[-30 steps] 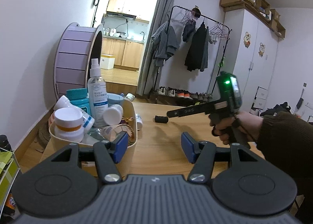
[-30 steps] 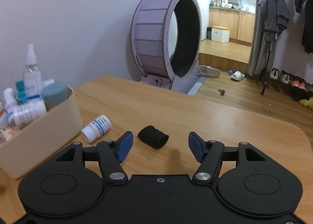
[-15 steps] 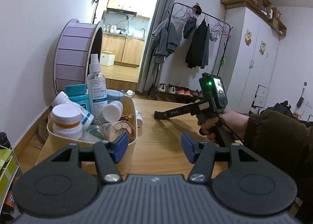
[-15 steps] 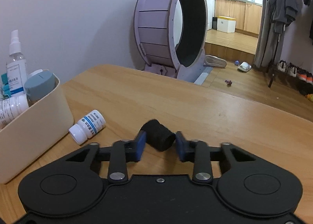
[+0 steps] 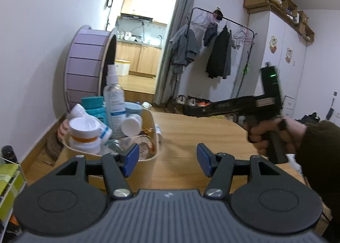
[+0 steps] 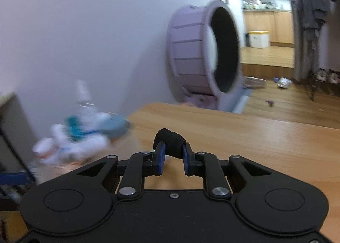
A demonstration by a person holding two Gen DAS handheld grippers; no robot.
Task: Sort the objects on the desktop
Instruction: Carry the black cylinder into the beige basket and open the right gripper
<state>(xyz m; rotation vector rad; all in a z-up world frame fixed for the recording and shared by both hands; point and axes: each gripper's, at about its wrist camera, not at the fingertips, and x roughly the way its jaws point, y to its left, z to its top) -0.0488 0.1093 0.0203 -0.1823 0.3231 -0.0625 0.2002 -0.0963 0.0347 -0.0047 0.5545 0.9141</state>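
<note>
right gripper (image 6: 172, 153) has closed on the black foam roll (image 6: 170, 141) and lifted it clear of the wooden table (image 6: 265, 136), lower centre of frame. left gripper (image 5: 167, 161) stays half open, empty, near the cream bin (image 5: 152, 119). next: probably the bin.

I see a purple wheel (image 6: 204, 51) against the wall, a clothes rack (image 5: 214, 51) with dark garments, shoes (image 5: 191, 100) beneath it, and a kitchen (image 5: 144, 30) through the doorway.
</note>
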